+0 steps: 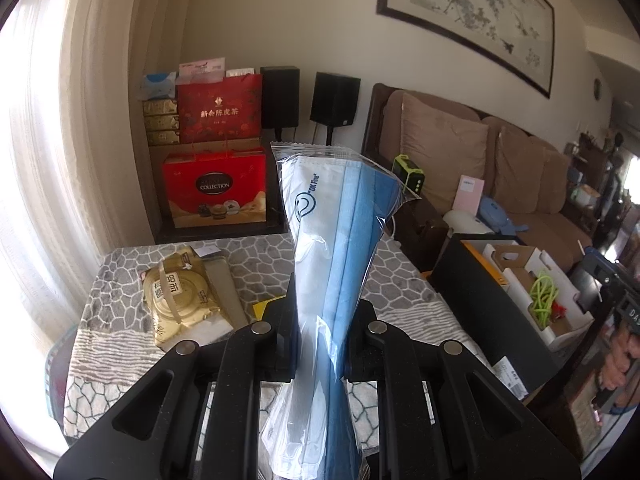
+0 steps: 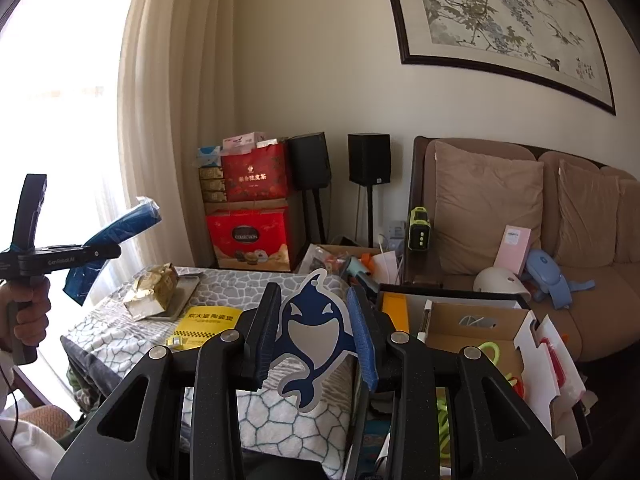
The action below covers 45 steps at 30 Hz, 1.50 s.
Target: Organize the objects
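Note:
A clear plastic bag of blue face masks [image 1: 336,216] stands upright between the fingers of my left gripper [image 1: 320,320], which is shut on its lower part above the stone-patterned tablecloth [image 1: 248,256]. In the right wrist view that left gripper [image 2: 108,251] sits at the far left in a person's hand [image 2: 28,312], with the mask bag [image 2: 120,224] sticking out both sides. My right gripper [image 2: 314,300] is shut on a flat blue-and-white whale-shaped card [image 2: 316,336], held over the table's right part.
A gold foil packet [image 1: 180,296] and a yellow booklet [image 2: 208,324] lie on the table. An open cardboard box [image 2: 472,324] with green cord sits in a black tray to the right. Red gift boxes [image 1: 216,192] and a brown sofa [image 2: 520,208] stand behind.

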{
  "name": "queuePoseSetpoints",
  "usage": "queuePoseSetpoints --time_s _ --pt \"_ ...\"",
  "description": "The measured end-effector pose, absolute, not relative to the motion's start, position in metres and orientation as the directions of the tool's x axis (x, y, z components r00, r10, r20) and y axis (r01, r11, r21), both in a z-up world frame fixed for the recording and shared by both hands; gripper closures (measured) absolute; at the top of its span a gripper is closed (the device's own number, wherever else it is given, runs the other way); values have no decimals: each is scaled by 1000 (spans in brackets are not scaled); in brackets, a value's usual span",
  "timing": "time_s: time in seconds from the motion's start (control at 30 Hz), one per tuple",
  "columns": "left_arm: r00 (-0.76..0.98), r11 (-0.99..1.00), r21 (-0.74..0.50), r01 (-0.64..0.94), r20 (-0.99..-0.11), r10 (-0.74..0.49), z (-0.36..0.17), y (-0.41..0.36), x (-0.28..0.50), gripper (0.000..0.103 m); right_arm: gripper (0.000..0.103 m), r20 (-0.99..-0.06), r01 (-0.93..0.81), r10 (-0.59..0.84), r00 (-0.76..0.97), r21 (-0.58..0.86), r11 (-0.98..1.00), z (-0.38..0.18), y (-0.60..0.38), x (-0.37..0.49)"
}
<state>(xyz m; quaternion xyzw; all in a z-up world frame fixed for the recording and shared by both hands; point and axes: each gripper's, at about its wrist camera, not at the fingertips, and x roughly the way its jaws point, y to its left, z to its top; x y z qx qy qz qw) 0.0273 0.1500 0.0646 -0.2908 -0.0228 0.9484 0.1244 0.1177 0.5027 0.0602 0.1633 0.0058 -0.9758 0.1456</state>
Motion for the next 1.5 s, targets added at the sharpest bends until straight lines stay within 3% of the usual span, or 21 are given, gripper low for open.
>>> queuePoseSetpoints --time_s 1.5 --pt "-785 -950 -87 -300 -542 298 65 193 17 89 68 -321 232 -234 -918 45 -972 65 526 114"
